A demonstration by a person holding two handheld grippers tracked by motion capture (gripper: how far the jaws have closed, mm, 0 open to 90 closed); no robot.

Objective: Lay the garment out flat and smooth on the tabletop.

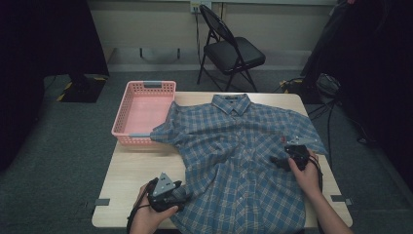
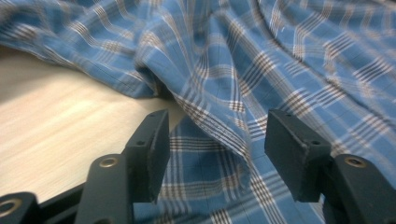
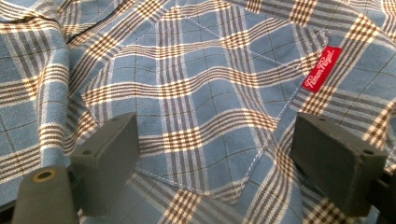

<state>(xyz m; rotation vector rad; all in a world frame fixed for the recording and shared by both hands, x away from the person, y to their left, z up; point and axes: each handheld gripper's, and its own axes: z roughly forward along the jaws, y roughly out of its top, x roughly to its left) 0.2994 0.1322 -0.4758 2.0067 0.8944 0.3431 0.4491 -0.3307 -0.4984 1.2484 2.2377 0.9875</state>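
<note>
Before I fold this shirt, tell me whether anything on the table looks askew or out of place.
The plaid shirt is not lying flat: one sleeve is draped over the corner of the pink basket, and the cloth is bunched into a raised fold in front of the open left gripper. Its hem also hangs over the near table edge. No damage shows.

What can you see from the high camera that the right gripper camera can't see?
The high view takes in the pink basket, the folding chair, the table and both hands, with the left gripper at the shirt's edge. The right gripper view shows, close up, a small red label beside the chest pocket, between the open fingers of the right gripper. Both show the blue plaid shirt.
</note>
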